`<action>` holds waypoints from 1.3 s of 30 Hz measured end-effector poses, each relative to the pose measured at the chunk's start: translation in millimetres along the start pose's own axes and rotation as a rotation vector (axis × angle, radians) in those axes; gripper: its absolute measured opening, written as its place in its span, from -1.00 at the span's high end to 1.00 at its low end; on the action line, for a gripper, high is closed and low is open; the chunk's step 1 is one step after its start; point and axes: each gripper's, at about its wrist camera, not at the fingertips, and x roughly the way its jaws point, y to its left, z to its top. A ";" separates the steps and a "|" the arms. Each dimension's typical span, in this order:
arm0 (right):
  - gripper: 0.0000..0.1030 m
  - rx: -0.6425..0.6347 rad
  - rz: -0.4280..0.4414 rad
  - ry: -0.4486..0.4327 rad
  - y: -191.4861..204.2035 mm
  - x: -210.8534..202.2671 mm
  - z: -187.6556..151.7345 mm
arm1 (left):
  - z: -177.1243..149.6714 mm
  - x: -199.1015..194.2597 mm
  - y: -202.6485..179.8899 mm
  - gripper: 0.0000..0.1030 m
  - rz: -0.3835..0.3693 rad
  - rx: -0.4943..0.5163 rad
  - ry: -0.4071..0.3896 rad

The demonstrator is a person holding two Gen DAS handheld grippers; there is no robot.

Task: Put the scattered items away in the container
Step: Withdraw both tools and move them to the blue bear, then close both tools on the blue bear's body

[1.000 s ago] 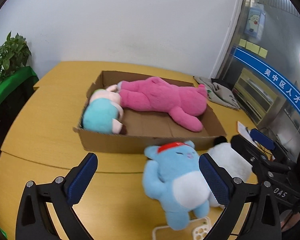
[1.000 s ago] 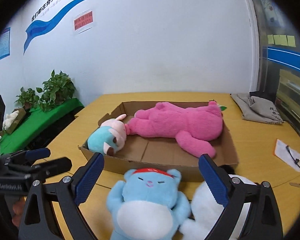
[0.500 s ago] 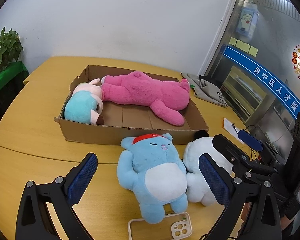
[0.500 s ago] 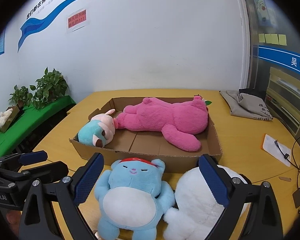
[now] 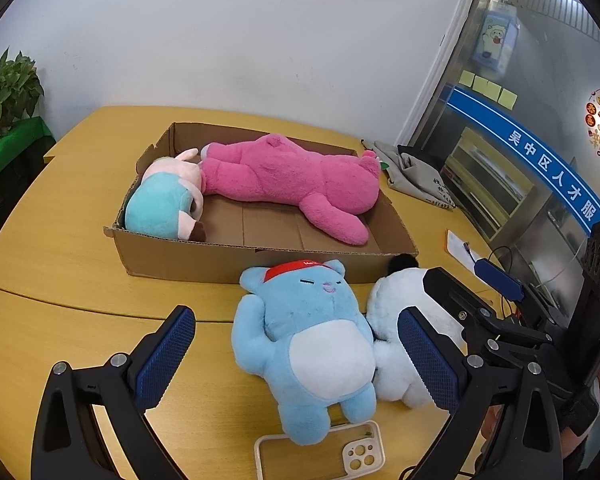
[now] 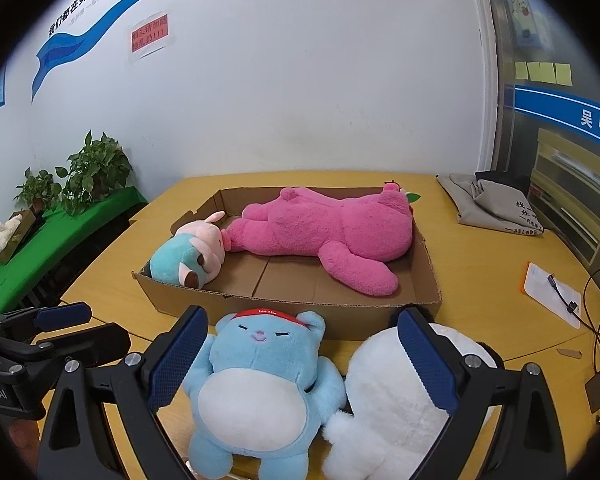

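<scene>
A shallow cardboard box on the yellow table holds a long pink plush and a teal-and-pink plush. In front of the box lie a blue bear plush with a red cap and a white plush to its right. My left gripper is open above the blue bear. My right gripper is open, its fingers spanning the blue bear and the white plush. Both hold nothing.
A clear phone case lies at the blue bear's feet. A grey cloth bag and a paper with a cable lie at the right. Potted plants stand on a green ledge at the left.
Both grippers have pulled back from the box, so the blue bear and white plush now show fully. The left view swung right. Nothing was grasped.
</scene>
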 end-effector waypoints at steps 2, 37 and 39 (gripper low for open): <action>-0.87 -0.002 0.003 0.003 -1.7 1.4 -2.7 | -0.8 2.7 1.8 -0.99 -0.012 -0.007 0.012; -0.52 0.160 0.171 0.390 8.8 108.0 -96.9 | -18.5 146.8 138.6 -0.65 -0.010 -0.045 0.368; -0.51 0.169 0.173 0.408 12.9 116.3 -96.3 | -17.3 143.6 131.7 -0.25 -0.014 -0.009 0.374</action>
